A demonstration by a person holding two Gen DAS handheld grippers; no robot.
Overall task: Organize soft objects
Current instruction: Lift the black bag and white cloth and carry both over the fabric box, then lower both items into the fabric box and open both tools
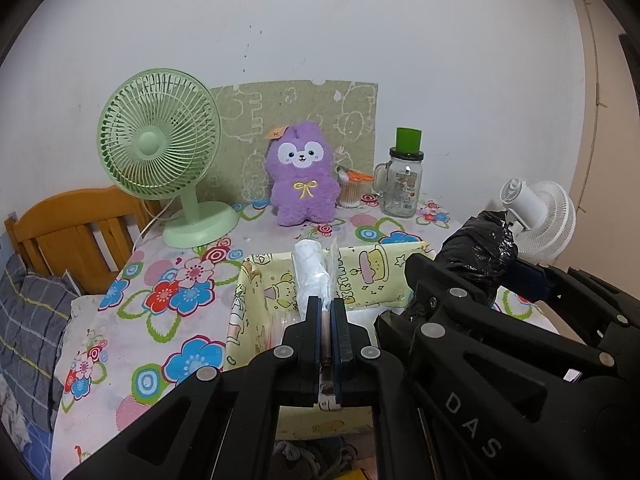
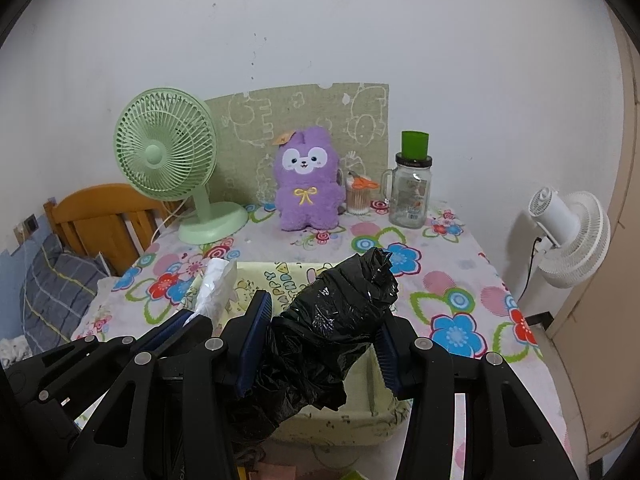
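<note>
Left wrist view: the left gripper [image 1: 325, 312] pinches the crinkly clear wrapper of a white roll [image 1: 310, 276] above the yellow cartoon-print fabric basket [image 1: 256, 304], hiding its floor. Right wrist view: the right gripper [image 2: 320, 332] clamps a glossy, crumpled black plastic bag bundle [image 2: 340, 304] over that basket, whose contents are hidden.

right gripper [image 2: 320, 340] clamps a crumpled black plastic bag [image 2: 336, 312] above a yellow fabric bin [image 2: 360, 420]; left gripper [image 2: 188, 320] pinches a white packet [image 2: 216, 284] alongside.
</note>
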